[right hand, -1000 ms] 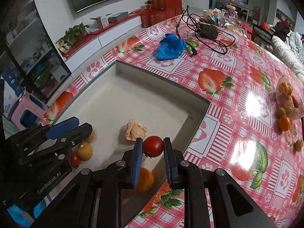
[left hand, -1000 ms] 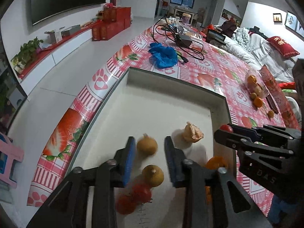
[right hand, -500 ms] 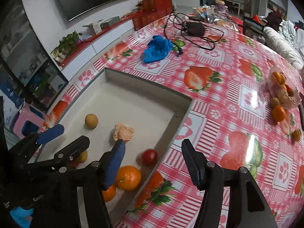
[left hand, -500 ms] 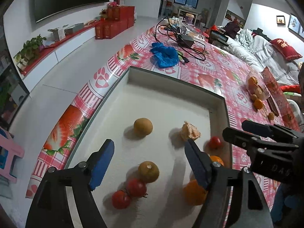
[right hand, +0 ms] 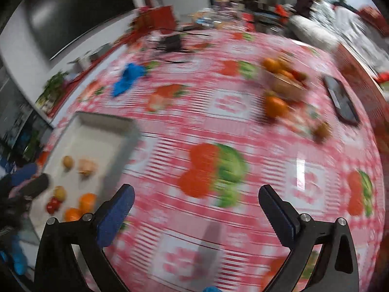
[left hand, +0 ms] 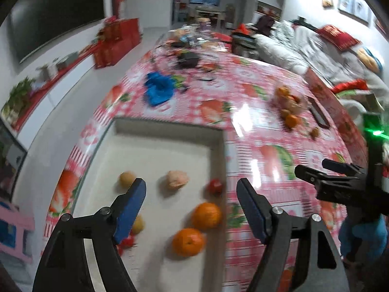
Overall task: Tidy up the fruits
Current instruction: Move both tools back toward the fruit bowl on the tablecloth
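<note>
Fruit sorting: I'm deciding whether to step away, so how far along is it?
Partly done. The tray already holds two oranges, a red tomato and brownish fruit. Nothing is in hand: the left gripper and right gripper are both open and empty. Left: the fruit pile still on the tablecloth.

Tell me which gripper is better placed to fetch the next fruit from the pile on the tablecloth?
Right. The right gripper is open, empty, and faces the fruit pile; the left gripper hangs over the tray.

Both wrist views look steeply down at the table (left hand: 255, 126), sharing the tray (left hand: 167, 124) of fruit.
</note>
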Motion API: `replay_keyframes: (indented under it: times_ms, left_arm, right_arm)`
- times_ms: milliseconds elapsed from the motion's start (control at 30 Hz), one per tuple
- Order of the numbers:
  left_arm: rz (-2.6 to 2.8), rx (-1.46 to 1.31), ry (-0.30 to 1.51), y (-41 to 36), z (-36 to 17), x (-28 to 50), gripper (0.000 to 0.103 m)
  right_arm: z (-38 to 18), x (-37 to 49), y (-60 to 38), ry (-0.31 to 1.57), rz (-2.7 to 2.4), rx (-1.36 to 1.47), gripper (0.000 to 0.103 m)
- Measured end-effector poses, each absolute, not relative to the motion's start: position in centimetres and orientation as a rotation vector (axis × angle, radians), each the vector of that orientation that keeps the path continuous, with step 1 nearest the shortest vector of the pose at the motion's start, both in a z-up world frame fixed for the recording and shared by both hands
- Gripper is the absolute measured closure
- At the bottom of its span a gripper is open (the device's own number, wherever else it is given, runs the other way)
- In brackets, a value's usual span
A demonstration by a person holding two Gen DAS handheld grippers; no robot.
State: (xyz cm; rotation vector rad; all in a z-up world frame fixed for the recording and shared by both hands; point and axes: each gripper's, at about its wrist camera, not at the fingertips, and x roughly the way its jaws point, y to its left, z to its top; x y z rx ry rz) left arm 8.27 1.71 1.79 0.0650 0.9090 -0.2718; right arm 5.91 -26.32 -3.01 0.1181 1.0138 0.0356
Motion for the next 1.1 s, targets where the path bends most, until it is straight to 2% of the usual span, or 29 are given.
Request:
replay_keyframes:
  times_ms: [300,500,800,1100]
  left_arm:
    - [-0.449,0.154,0.869,-8.7,8.0,9.8,0.023]
    - [-0.484,0.182,0.839,-15.5,9.4,12.3,0.023]
    - [-0.446,0.25,0.918,-23.4,1.3,15.9,0.023]
    - [-0.391,0.261,0.953,-26.2,-4.4,18.8,0.023]
  right_arm:
    - [-5.0,1.7,-40.1,1.024,-0.239,0.255,0.0]
    - [-5.8,-0.7,-45.5,1.026,-0.357,0.289,0.0]
    - [-7.1,-1.9,-45.1,0.995,-0.393,0.146,0.0]
    - [-7.2,-2.4,-45.1,0.965,-0.378,0.14,0.0]
